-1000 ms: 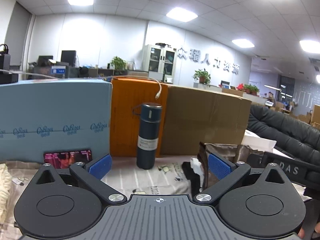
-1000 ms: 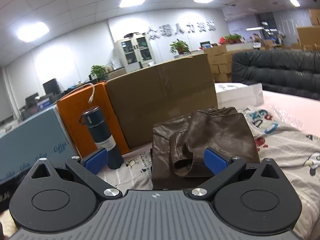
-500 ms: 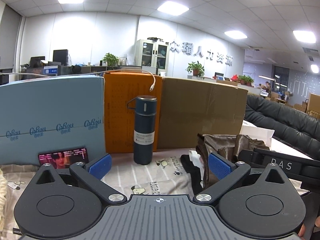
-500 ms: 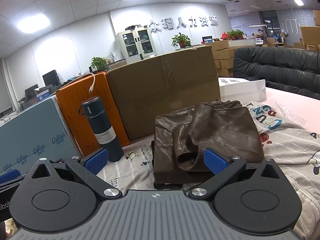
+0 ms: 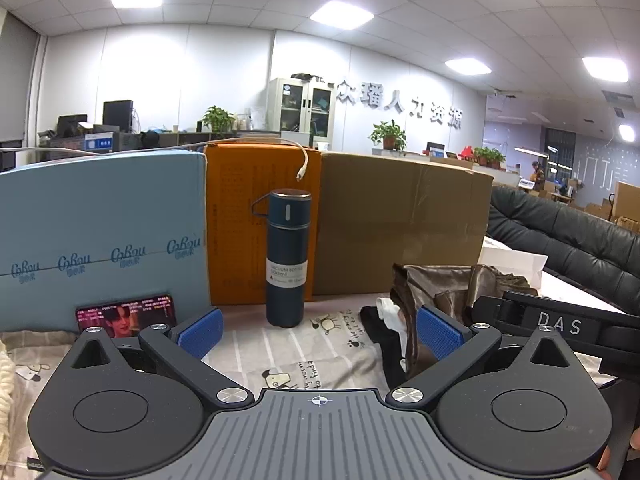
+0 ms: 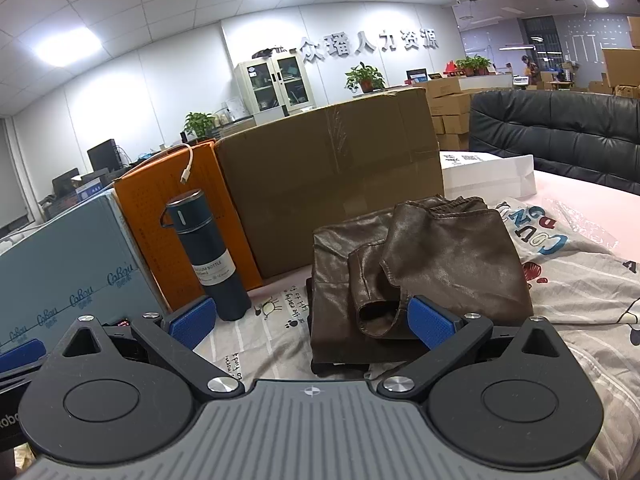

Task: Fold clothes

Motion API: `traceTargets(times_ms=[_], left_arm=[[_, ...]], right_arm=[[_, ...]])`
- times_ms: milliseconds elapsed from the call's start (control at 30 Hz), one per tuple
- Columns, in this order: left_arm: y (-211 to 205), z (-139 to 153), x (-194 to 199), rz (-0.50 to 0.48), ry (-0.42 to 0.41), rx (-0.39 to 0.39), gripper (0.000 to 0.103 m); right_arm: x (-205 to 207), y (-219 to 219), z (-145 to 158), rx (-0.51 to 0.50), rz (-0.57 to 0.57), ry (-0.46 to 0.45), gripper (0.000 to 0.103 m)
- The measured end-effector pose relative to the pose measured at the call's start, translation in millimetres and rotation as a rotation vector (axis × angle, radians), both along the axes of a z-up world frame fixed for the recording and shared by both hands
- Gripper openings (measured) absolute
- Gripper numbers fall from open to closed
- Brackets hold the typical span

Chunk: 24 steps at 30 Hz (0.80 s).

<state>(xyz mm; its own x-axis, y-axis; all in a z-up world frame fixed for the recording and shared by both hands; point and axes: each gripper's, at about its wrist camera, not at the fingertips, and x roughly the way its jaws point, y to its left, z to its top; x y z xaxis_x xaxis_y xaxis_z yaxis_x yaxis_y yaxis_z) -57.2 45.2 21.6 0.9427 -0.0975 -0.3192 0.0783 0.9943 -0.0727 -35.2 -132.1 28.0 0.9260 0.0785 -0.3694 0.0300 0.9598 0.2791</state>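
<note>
A folded brown leather-look garment [image 6: 432, 264] lies on the printed bed sheet [image 6: 580, 300], on top of a dark folded piece. It also shows in the left wrist view [image 5: 444, 288], partly behind the right gripper's body [image 5: 560, 322]. My right gripper [image 6: 310, 320] is open and empty, just in front of the garment. My left gripper [image 5: 318, 330] is open and empty, to the left of the pile, over the sheet [image 5: 320, 356].
A dark blue vacuum bottle [image 5: 287, 258] stands before an orange box [image 5: 240, 224]. A blue box [image 5: 100, 232] and a brown carton [image 5: 400, 220] flank it. A phone [image 5: 126, 314] leans on the blue box. A white box [image 6: 488, 174] and black sofa [image 6: 560, 128] are at right.
Both grippers have shifted and tilted slightly, so the bottle and garment sit a little differently in view. Both stay open and empty.
</note>
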Motion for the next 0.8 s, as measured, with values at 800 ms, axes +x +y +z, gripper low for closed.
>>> traceTargets(times_ms=[800], left_arm=[[8.4,-0.6,3.2,0.040,0.011,-0.013,0.103]], right_arm=[[10.5,4.6,-5.0,-0.005,0.023,0.034,0.103]])
